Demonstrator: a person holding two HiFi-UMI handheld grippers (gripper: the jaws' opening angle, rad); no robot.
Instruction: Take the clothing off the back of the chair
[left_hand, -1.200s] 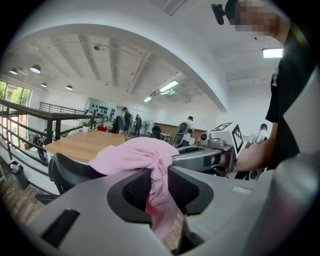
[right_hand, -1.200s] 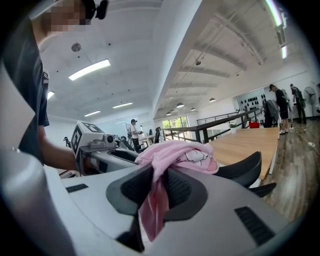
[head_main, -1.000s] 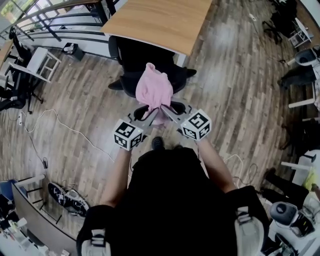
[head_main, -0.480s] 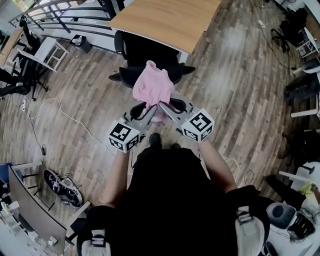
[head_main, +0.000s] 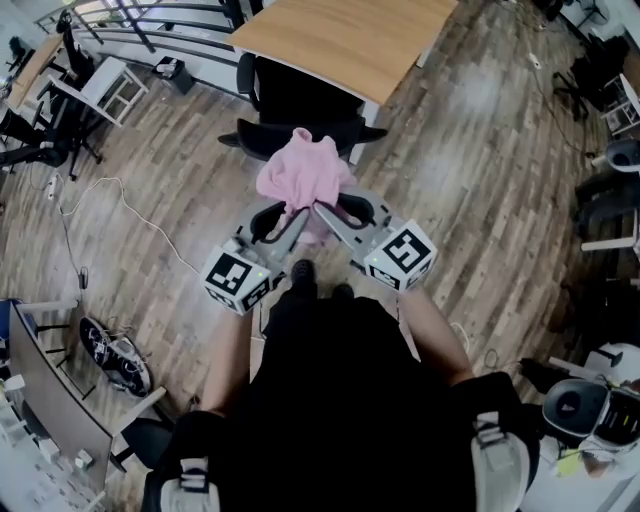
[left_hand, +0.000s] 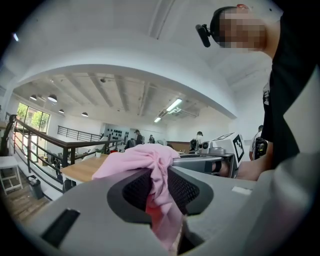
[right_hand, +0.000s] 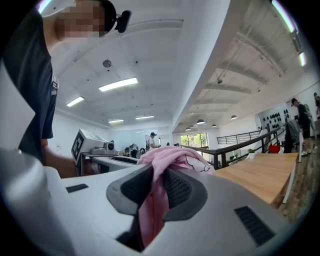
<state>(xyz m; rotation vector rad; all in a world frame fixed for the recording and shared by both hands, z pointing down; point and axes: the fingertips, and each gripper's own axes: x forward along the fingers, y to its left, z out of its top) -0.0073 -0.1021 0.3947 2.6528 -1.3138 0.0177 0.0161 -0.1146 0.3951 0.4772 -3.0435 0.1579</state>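
Pinching the pink garment (head_main: 298, 175), left gripper (head_main: 297, 220) and right gripper (head_main: 324, 212) fingers clamp its fabric near the chair (head_main: 300, 100)

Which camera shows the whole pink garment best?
The head view: the pink garment shows whole, bunched, against the black chair. The left gripper view and right gripper view show only a bunched fold clamped between their jaws.

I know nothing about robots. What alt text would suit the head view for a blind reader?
Seen from above, a person grips a pink cloth garment with the left tongs and right tongs, holding it over a black office chair beside a light wooden desk.
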